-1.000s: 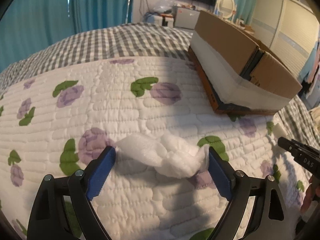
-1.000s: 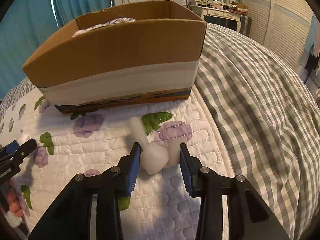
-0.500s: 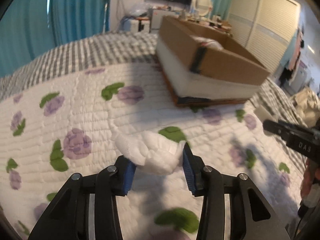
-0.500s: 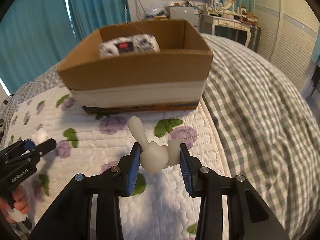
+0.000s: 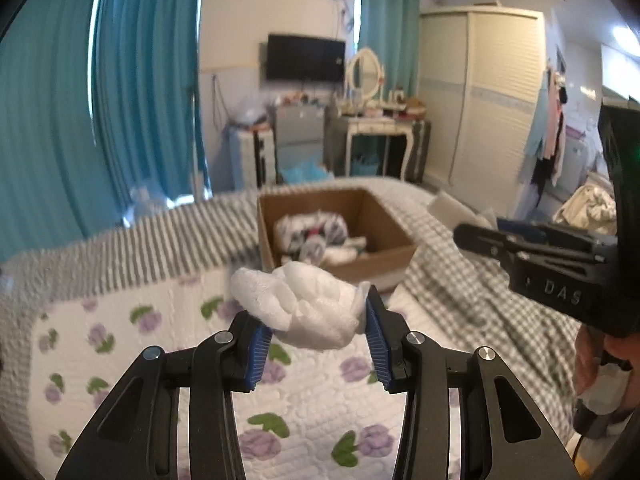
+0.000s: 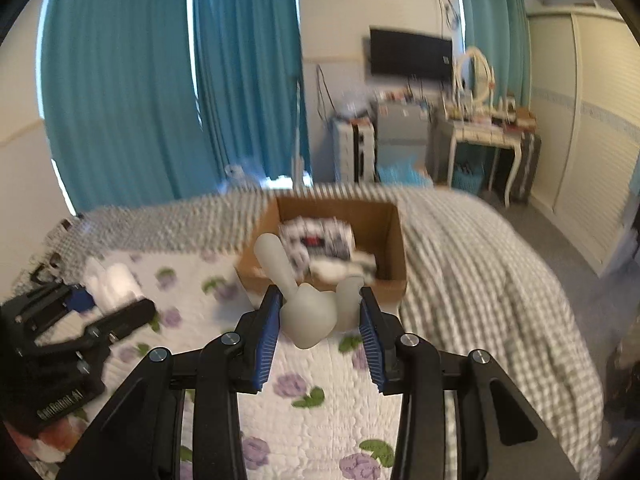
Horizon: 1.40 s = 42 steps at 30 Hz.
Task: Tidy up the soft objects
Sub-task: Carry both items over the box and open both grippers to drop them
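My left gripper (image 5: 316, 320) is shut on a crumpled white foam sheet (image 5: 304, 308) and holds it high above the bed. My right gripper (image 6: 320, 320) is shut on a pale grey soft rabbit-shaped toy (image 6: 308, 316) with one long ear sticking up. An open cardboard box (image 5: 384, 236) sits on the bed ahead, with rolled patterned cloth (image 5: 312, 232) and white soft things inside. The box (image 6: 392, 248) also shows in the right wrist view, just beyond the toy. The right gripper appears at the right of the left wrist view (image 5: 532, 256); the left one appears at the left of the right wrist view (image 6: 92, 316).
The bed has a white quilt with purple flowers (image 5: 320, 412) and a grey checked blanket (image 6: 480, 264). Teal curtains (image 6: 160, 88), a wall TV (image 5: 306, 58), a dressing table (image 6: 488, 132) and a wardrobe (image 5: 492, 92) stand beyond the bed.
Both grippers rose well above the bed with their loads. The left closed on the foam sheet a second ago. The box now looks smaller and its inside shows.
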{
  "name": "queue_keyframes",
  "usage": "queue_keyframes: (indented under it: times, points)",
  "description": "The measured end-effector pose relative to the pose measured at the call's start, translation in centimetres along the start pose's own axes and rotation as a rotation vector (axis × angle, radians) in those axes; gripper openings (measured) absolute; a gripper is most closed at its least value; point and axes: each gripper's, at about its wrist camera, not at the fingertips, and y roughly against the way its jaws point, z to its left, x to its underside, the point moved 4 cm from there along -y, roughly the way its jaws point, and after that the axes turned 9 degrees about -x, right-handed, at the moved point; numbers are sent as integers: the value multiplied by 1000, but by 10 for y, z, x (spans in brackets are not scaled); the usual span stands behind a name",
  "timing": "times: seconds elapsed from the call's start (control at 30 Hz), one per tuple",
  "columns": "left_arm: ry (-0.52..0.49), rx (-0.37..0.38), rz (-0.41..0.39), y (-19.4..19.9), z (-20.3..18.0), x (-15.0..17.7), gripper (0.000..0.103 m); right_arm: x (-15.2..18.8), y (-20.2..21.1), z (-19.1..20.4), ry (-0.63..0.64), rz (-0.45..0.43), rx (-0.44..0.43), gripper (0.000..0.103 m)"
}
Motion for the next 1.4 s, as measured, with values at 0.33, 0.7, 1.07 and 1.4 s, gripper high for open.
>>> queue_keyframes:
  times: [0.33, 0.7, 1.07, 1.4]
  points:
    - [71, -11, -90, 27, -9, -58, 42, -70, 56, 13, 98, -125, 1, 38]
    - [65, -56, -92, -45, -8, -101, 42, -121, -19, -28, 88, -76, -22, 39]
    - [26, -28, 81, -191, -40, -60, 42, -98, -154, -107, 10, 69, -27, 39]
    - [-34, -52, 62, -226, -51, -39, 81, -67, -231, -141, -103, 153, -61, 75]
